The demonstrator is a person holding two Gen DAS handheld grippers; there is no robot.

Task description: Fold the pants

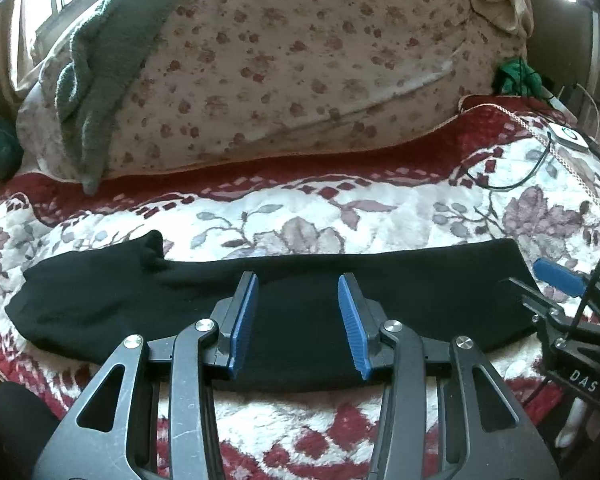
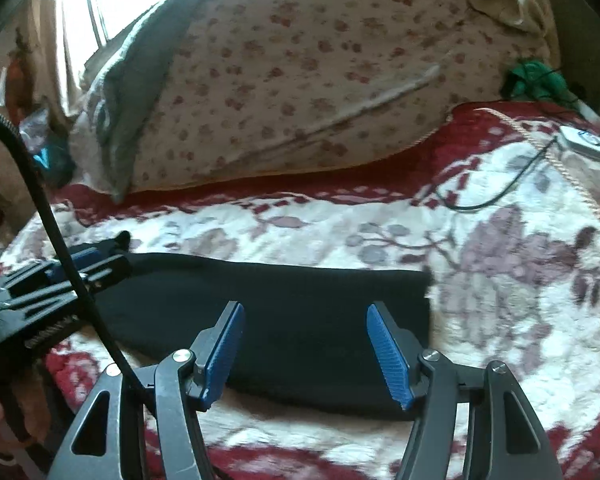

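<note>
The black fabric pants (image 1: pixel 260 300), folded into a long band, lie on the red-and-white floral fleece blanket (image 1: pixel 380 208) just ahead of and under both grippers. The left gripper (image 1: pixel 298 320) and right gripper (image 2: pixel 306 352) are spread, holding nothing.

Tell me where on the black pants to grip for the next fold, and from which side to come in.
Probably the short ends. The black pants lie flat as a long band across the floral blanket. Left tool, open, takes the left end from the near edge; right tool, open, takes the squared right end likewise. Both ends lie free on the blanket, so a finger can slide under.
</note>
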